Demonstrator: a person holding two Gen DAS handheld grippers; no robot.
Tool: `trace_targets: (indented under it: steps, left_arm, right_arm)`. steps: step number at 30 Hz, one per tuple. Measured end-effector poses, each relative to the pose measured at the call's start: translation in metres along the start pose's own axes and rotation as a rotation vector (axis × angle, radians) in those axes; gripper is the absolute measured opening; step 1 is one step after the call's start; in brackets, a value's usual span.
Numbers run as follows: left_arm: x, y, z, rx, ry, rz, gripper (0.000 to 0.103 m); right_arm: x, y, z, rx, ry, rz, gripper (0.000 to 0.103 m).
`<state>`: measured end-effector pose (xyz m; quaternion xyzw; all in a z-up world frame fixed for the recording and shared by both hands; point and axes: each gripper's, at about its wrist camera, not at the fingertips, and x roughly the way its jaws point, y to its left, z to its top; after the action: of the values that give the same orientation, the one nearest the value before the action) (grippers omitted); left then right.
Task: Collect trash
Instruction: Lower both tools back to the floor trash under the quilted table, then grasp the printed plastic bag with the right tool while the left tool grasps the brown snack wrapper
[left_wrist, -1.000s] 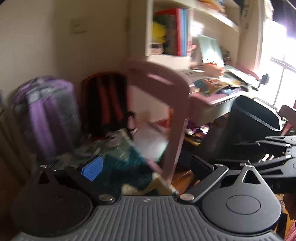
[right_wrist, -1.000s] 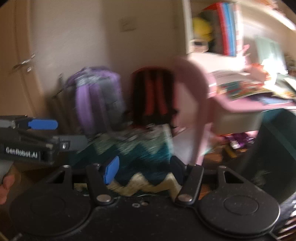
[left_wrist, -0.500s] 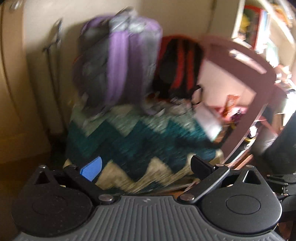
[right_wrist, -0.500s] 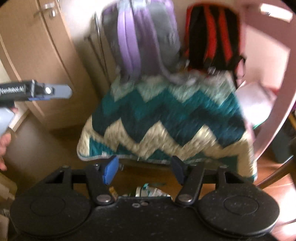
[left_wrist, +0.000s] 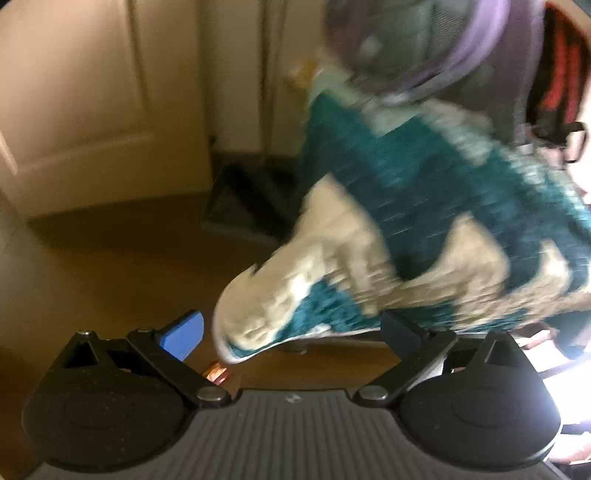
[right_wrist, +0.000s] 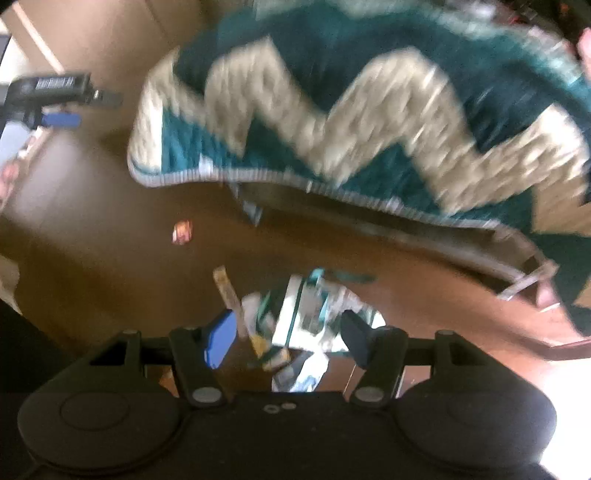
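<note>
In the right wrist view a heap of white and teal wrappers (right_wrist: 303, 325) lies on the brown wooden floor, below my right gripper (right_wrist: 290, 338), which is open above it with nothing held. A tan strip wrapper (right_wrist: 227, 290) and a small orange wrapper (right_wrist: 182, 232) lie further out on the floor. My left gripper (left_wrist: 291, 334) is open and empty in its own view, over the floor beside a corner of the zigzag blanket (left_wrist: 406, 236). A small orange wrapper (left_wrist: 217, 371) shows just under its left finger. The left gripper (right_wrist: 61, 105) also appears at the far left of the right wrist view.
A teal and cream zigzag blanket (right_wrist: 369, 122) hangs over a chair seat above the trash. A purple and grey backpack (left_wrist: 424, 48) and a red and black backpack (left_wrist: 561, 70) stand behind it. A cream cupboard door (left_wrist: 92, 103) is on the left. A dark mat (left_wrist: 247, 206) lies by the wall.
Both views have swung down from the desk, shelf and backpacks to the floor under the chair. Both grippers have dropped toward the floor; their jaws stayed open.
</note>
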<state>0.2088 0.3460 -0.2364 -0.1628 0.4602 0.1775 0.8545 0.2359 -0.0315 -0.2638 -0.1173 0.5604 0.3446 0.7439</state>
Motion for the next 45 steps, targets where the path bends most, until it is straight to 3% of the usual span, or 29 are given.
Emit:
trace_targets:
  steps: [4, 10, 18, 26, 32, 36, 40, 41, 43, 44, 45]
  left_arm:
    - [0.061, 0.034, -0.020, -0.057, 0.066, 0.059, 0.103]
    - [0.165, 0.082, -0.052, -0.193, 0.240, 0.131, 0.103]
    - [0.271, 0.141, -0.094, -0.436, 0.407, 0.189, 0.103]
    - [0.324, 0.163, -0.110, -0.535, 0.478, 0.225, 0.102]
    - [0.340, 0.167, -0.117, -0.551, 0.476, 0.246, 0.102]
    - [0.344, 0.167, -0.119, -0.559, 0.480, 0.229, 0.089]
    - [0.344, 0.165, -0.120, -0.556, 0.494, 0.221, 0.071]
    - [0.343, 0.164, -0.119, -0.555, 0.492, 0.222, 0.071]
    - [0.343, 0.166, -0.118, -0.561, 0.486, 0.223, 0.068]
    - [0.342, 0.166, -0.118, -0.560, 0.484, 0.227, 0.067]
    - [0.340, 0.164, -0.119, -0.557, 0.483, 0.234, 0.064]
  right_arm:
    - [0.058, 0.000, -0.010, 0.017, 0.119, 0.016, 0.062]
    - [0.136, 0.002, -0.027, -0.041, 0.304, -0.005, 0.062]
    - [0.193, -0.014, -0.042, 0.000, 0.439, 0.005, 0.062]
    - [0.239, -0.013, -0.056, 0.004, 0.521, 0.032, 0.061]
    - [0.266, -0.017, -0.064, -0.002, 0.564, 0.042, 0.061]
    - [0.286, -0.025, -0.057, 0.090, 0.583, 0.040, 0.061]
    - [0.301, -0.014, -0.055, 0.012, 0.611, 0.010, 0.059]
    - [0.302, -0.013, -0.055, 0.008, 0.611, 0.011, 0.057]
    - [0.304, -0.013, -0.056, 0.015, 0.613, 0.010, 0.032]
    - [0.305, -0.013, -0.057, 0.013, 0.621, -0.001, 0.012]
    - [0.306, -0.013, -0.058, 0.016, 0.629, -0.002, 0.009]
